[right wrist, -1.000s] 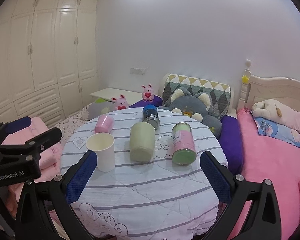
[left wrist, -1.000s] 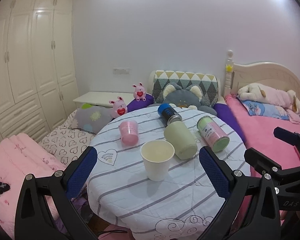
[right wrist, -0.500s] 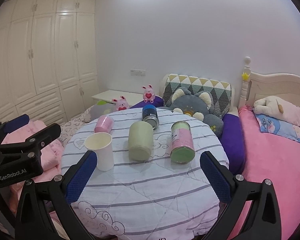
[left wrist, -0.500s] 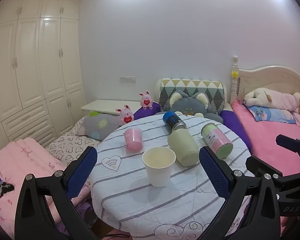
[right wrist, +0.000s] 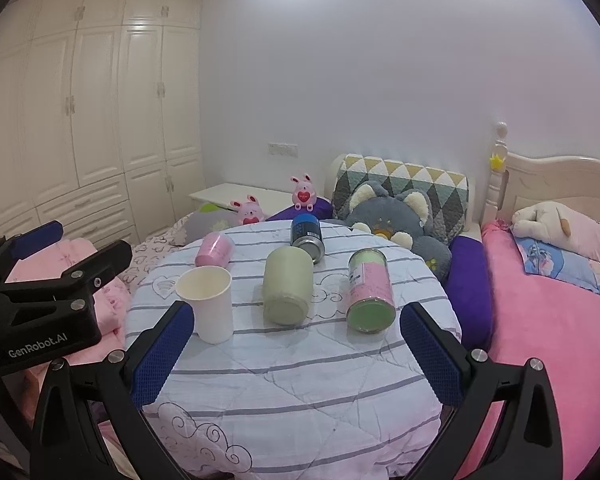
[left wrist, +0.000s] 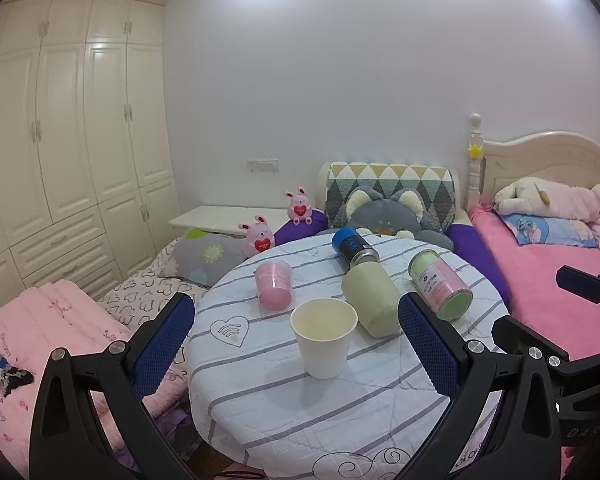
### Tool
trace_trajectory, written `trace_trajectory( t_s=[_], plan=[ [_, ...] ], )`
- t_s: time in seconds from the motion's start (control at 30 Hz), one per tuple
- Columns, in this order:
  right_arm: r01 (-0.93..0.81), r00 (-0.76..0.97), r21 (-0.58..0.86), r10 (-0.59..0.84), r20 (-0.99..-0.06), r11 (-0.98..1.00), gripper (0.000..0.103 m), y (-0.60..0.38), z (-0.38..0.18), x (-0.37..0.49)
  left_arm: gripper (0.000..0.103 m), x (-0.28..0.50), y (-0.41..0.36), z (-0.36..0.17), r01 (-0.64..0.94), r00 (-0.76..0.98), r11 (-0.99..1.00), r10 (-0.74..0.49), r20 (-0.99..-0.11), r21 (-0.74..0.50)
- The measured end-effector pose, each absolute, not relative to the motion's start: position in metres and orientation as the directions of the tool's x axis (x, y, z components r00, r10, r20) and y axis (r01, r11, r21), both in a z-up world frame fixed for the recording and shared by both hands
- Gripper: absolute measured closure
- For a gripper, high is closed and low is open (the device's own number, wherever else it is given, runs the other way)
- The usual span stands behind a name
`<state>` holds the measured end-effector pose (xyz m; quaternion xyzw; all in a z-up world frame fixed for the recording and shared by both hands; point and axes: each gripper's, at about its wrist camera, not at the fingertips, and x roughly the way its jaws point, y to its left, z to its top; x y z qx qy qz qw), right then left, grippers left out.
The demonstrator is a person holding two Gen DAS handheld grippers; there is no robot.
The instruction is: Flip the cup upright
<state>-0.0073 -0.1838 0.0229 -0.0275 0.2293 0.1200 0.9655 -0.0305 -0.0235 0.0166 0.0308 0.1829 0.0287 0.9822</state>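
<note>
Left gripper point(left wrist: 296, 342) raised higher, jaws wide.

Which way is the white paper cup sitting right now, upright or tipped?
Upright. The white paper cup stands on its base on the table with its open mouth facing up; the right wrist view shows the same.

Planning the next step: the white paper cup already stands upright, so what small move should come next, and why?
Probably ease the open right hand-held gripper toward the pale green cylindrical cup, lying on its side nearest it on the round striped table; neither gripper holds anything.
</note>
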Motion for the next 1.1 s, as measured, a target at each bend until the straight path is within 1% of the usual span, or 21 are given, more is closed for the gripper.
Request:
trace_trajectory(
  t_s=[0.27, 0.47, 1.1],
  plan=[
    [-0.234, 0.894, -0.023, 0.205, -0.398, 0.972, 0.0, -0.179, 0.023, -0.012, 0.0, -0.03, -0.02, 0.014, -0.025, 0.93, 0.998, 0.041, -0.365, 0.049],
    [-0.233, 0.887, -0.018, 0.205, -0.414, 0.972, 0.0, -0.177, 0.016, -0.009, 0.0, -0.024, -0.021, 0.01, -0.019, 0.921, 0.999, 0.036, -0.389, 0.048],
    [-0.227, 0.882, -0.028, 0.193, -0.43, 0.974, 0.0, -0.174, 0.014, -0.003, 0.0, -0.013, -0.014, 0.002, -0.012, 0.913, 0.999, 0.025, -0.407, 0.034]
  ],
)
